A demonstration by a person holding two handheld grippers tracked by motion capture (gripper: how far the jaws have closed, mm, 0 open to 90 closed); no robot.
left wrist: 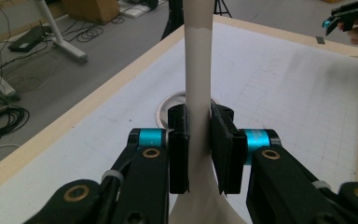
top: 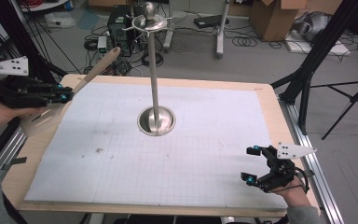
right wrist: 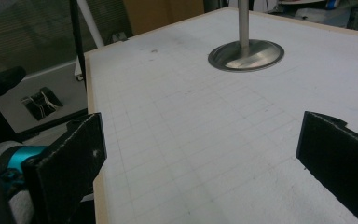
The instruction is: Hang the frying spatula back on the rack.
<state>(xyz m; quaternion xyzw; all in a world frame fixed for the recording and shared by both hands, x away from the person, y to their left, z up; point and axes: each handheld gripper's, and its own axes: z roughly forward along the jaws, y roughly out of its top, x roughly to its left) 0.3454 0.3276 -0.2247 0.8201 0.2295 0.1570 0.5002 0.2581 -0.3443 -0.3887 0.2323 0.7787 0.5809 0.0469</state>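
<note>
right now my left tool [top: 64,96] is clenched on the neck of the spatula [top: 81,84], held in the air off the worktop's [top: 265,100] left edge, its long axis running from the slotted blade low by my hand up to the handle tip, which points away and right toward the hook stand [top: 154,65]. the stand's hooked crown sits higher and well apart to the right, nearer this hand than my right tool [top: 251,164], which rests released at the near right corner.

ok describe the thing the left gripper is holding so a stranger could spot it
Start at the table's far left corner, where the left gripper is shut on a spatula. It is pale, with a slotted blade and a long handle slanting up, unlike the upright steel rack.
</note>
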